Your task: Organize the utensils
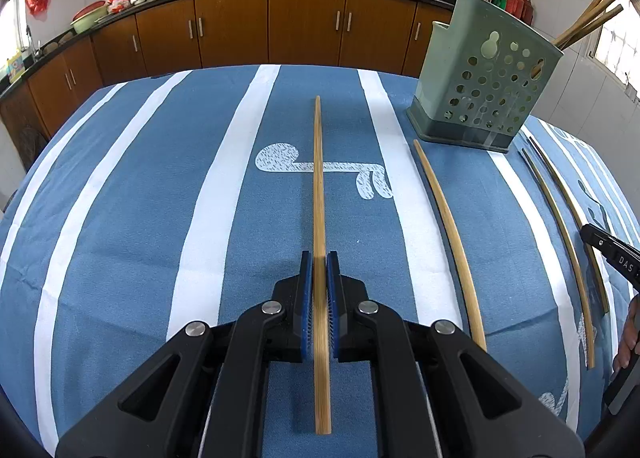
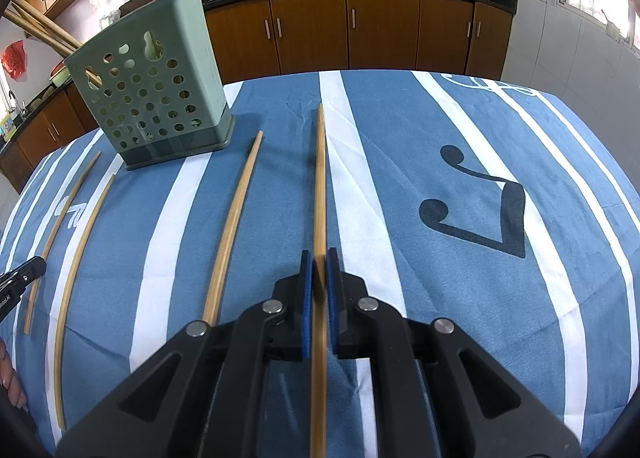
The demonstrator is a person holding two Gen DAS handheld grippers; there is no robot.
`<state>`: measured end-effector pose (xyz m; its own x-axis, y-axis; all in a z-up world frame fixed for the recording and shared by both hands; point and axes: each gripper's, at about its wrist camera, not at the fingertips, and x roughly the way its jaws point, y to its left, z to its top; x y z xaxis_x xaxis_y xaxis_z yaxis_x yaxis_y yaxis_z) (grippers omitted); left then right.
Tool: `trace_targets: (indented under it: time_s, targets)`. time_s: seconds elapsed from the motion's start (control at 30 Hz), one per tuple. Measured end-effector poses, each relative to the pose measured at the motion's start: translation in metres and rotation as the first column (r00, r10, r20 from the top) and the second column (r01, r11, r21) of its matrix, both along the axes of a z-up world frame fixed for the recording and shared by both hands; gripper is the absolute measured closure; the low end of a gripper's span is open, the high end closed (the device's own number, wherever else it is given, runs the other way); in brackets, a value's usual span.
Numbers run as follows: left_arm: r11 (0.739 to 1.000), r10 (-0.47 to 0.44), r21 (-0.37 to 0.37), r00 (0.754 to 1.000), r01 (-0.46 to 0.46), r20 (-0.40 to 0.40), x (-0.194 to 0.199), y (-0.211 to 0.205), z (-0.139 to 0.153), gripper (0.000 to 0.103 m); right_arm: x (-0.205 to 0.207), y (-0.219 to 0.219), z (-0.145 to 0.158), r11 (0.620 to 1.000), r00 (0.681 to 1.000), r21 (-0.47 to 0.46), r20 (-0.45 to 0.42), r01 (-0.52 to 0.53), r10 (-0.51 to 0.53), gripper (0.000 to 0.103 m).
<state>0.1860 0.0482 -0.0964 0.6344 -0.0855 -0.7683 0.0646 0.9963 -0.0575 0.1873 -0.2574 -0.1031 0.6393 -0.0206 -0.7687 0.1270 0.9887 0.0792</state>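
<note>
Your left gripper (image 1: pixel 319 262) has its pads closed narrow around a chopstick (image 1: pixel 319 186) that runs straight toward twelve o'clock; your right gripper (image 2: pixel 319 260) pinches another chopstick (image 2: pixel 320 178) the same way. I judge both grips are near the thick ends, so the long tips will swing; lift slowly and keep each stick level before tilting it upright.

Further out, loose chopsticks (image 1: pixel 448 234) lie on the striped tablecloth (image 1: pixel 140 198) between the two grippers.

Beyond them the green holder (image 1: pixel 484 78) stands at about one o'clock from your left gripper and eleven from your right, already holding sticks. Aim tips at its open top.
</note>
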Motion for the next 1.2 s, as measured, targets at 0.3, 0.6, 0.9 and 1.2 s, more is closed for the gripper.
trace_targets:
  time_s: [0.3, 0.6, 0.9, 1.2]
  targets:
    - [1.000, 0.000, 0.000, 1.000, 0.000, 0.000, 0.000, 0.000, 0.000, 0.095, 0.000, 0.000, 0.000, 1.000, 1.000, 0.000, 0.000, 0.000, 0.000, 0.094]
    - [0.999, -0.019, 0.046, 1.000, 0.019, 0.001, -0.015, -0.004, 0.000, 0.094, -0.013, 0.007, -0.001, 0.999, 1.000, -0.031, -0.005, -0.022, 0.022, 0.087]
    - [0.999, -0.016, 0.045, 1.000, 0.016, 0.000, -0.017, -0.003, 0.000, 0.094, -0.017, 0.006, -0.002, 1.000, 1.000, -0.015, -0.001, -0.019, 0.019, 0.087]
    - [0.999, -0.017, 0.039, 1.000, 0.017, -0.001, -0.017, -0.002, -0.001, 0.094, -0.018, 0.007, -0.001, 1.000, 1.000, -0.023, -0.003, -0.019, 0.019, 0.087]
